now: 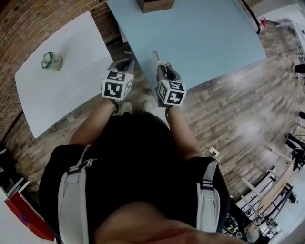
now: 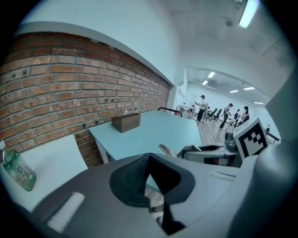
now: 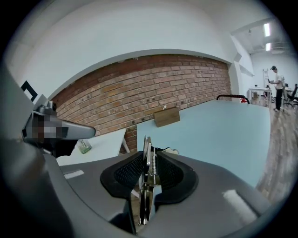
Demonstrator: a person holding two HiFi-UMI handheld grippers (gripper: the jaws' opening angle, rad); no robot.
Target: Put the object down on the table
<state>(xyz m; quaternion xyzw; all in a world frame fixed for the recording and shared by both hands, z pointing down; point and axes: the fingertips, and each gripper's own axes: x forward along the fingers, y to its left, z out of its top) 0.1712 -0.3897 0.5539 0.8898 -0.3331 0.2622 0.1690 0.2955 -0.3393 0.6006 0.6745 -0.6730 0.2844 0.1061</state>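
My right gripper (image 3: 148, 160) is shut on a thin metal clip with a spring (image 3: 146, 145), which stands on edge between the pads and sticks out past them. In the head view that gripper (image 1: 159, 61) hovers over the near edge of the light blue table (image 1: 205, 38), the clip (image 1: 156, 58) pointing forward. My left gripper (image 1: 125, 63) hangs beside it over the gap between the two tables. Its pads (image 2: 135, 174) meet at the tips with nothing between them.
A white table (image 1: 62, 90) on the left carries a small clear bottle (image 1: 51, 61). A wooden box (image 1: 155, 5) sits at the blue table's far edge by the brick wall. Wood floor lies below. People (image 2: 202, 107) stand far off in the room.
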